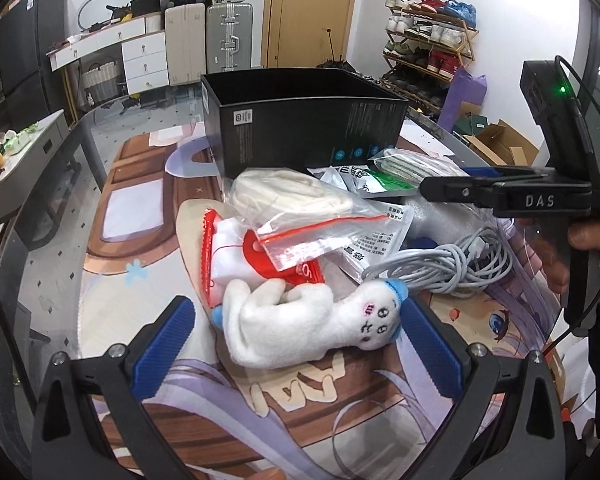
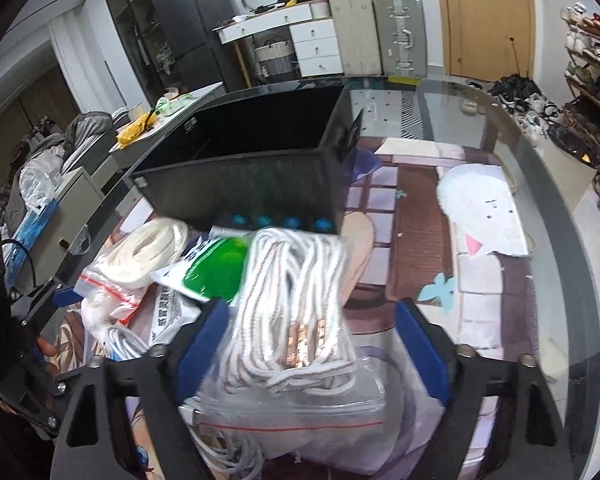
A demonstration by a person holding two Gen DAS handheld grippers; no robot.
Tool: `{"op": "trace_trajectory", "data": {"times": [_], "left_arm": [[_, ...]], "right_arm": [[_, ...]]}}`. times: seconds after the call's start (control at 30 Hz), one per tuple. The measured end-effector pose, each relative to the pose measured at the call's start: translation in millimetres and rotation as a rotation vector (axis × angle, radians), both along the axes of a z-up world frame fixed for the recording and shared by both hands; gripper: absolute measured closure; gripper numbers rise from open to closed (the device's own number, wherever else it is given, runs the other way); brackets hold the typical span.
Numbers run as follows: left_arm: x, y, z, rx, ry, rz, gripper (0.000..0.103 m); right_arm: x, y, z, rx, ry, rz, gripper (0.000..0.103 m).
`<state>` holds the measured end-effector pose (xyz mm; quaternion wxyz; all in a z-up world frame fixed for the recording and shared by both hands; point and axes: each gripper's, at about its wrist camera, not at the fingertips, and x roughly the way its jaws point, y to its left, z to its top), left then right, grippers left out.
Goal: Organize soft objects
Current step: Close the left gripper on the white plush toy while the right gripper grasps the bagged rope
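A white plush toy (image 1: pixel 300 328) with blue ears lies on the printed mat between the pads of my left gripper (image 1: pixel 296 342), which stands open around it; the left pad is clear of the toy. My right gripper (image 2: pixel 312 340) is open over a clear zip bag of white rope (image 2: pixel 292 292). Its left pad sits against the bag and its right pad is apart from it. In the left wrist view the right gripper (image 1: pixel 432 191) reaches in from the right over that rope bag (image 1: pixel 404 164). An open black box (image 1: pixel 300 132) (image 2: pixel 240 184) stands just behind the pile.
The pile also holds a bag of cream rope (image 1: pixel 284 196) (image 2: pixel 144 252), a green and white packet (image 1: pixel 364 180) (image 2: pixel 212 268), a red-edged packet (image 1: pixel 228 252) and a grey cable coil (image 1: pixel 452 264). The glass table's edge (image 2: pixel 556 208) curves round on the right.
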<state>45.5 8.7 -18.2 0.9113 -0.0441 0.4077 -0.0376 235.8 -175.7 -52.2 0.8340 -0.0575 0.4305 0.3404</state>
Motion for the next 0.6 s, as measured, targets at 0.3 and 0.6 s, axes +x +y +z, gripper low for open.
{"op": "trace_trajectory", "data": {"times": [0.3, 0.6], "left_arm": [[-3.1, 3.8, -4.0, -0.045, 0.010, 0.009, 0.000], [-6.0, 6.5, -5.6, -0.046, 0.015, 0.012, 0.000]], "right_arm": [[-15.5, 5.8, 7.1, -0.009, -0.051, 0.039, 0.055], [-35.8, -5.7, 22.0, 0.017, -0.114, 0.030, 0.058]]}}
